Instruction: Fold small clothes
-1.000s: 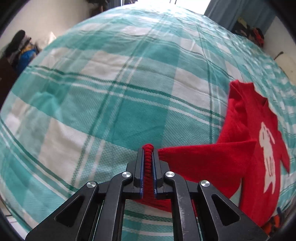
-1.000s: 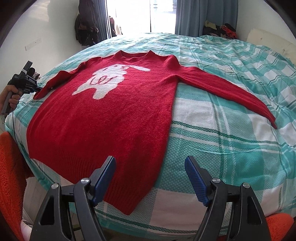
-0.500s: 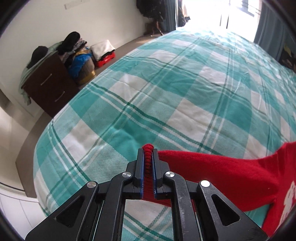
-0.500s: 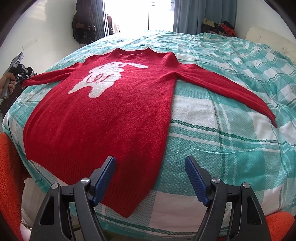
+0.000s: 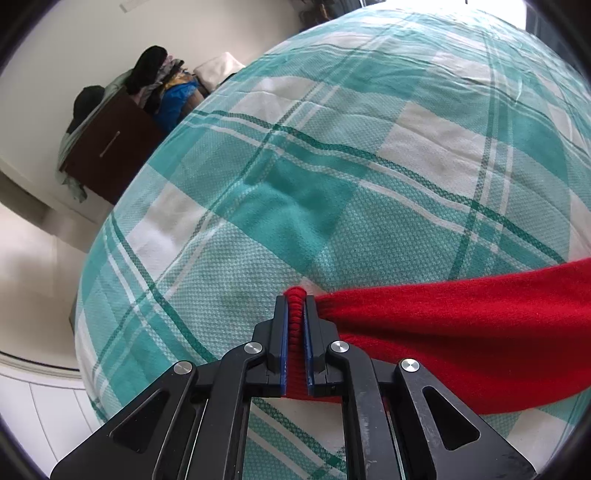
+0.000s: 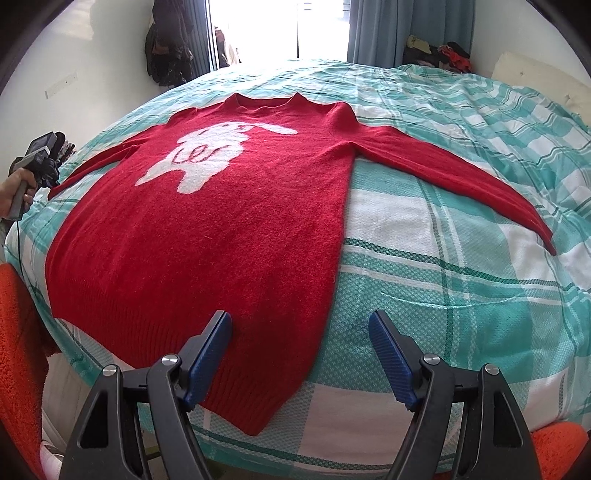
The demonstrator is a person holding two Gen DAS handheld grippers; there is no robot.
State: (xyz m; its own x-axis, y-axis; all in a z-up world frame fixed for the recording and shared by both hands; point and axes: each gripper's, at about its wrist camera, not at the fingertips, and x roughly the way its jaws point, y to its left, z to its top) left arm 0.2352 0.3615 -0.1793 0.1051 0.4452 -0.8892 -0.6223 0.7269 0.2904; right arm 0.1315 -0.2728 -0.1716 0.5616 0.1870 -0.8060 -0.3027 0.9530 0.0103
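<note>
Left wrist view: the left gripper is clamped on the ribbed cuff of the red knitted sweater, with the bunched cuff pinched between its blue-lined fingers. The sleeve runs off to the right across the teal and white checked bedspread. Beyond the bed's edge, against the white wall, a dark brown wooden cabinet carries a loose pile of clothes and bags on its top; what the cabinet holds inside cannot be seen.

Right wrist view: the right gripper hangs with its jaws spread wide and nothing between them, its left blue pad over the sweater's hem and its right pad over bare bedspread. The red knitted sweater lies flat, front up, on the bed, a white animal figure on its chest, both sleeves stretched outwards. At the far left a hand holds the left gripper at the end of that sleeve. A heap of clothes sits by the blue curtain.
</note>
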